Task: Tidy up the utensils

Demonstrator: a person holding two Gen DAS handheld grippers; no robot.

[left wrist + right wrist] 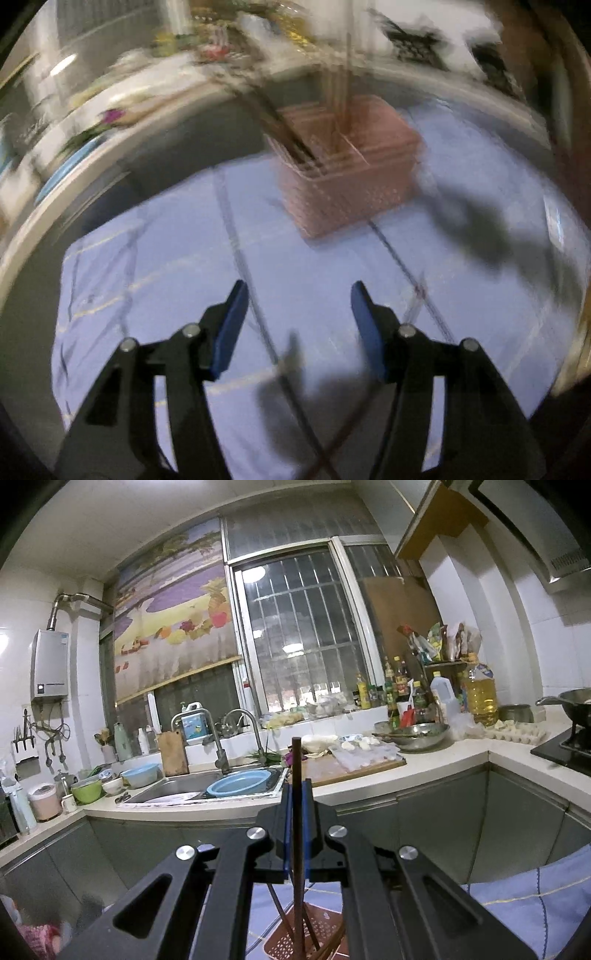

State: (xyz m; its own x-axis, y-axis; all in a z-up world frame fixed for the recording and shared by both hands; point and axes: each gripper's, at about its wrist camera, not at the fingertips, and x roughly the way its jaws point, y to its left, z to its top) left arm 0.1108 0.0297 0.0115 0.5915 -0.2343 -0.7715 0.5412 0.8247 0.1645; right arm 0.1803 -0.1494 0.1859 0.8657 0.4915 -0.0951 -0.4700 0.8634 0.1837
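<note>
A pink perforated basket (351,192) stands on a blue cloth (166,258), with several chopsticks (280,129) leaning up out of its compartments. My left gripper (298,286) hovers over the cloth in front of the basket, jaws open and nothing between the blue pads. The left wrist view is blurred; thin dark sticks (314,443) seem to lie crossed on the cloth beneath it. My right gripper (297,784) is shut on a dark chopstick (296,760) held upright. Its lower end reaches down toward the basket (321,926), where other chopsticks stand.
A counter (424,775) runs behind, with a steel sink (177,790), a blue basin (238,782), a faucet (251,720), a cutting board (351,768), bowls and bottles. A stove (569,746) is at the right. Grey cabinet fronts (443,830) stand close behind the cloth.
</note>
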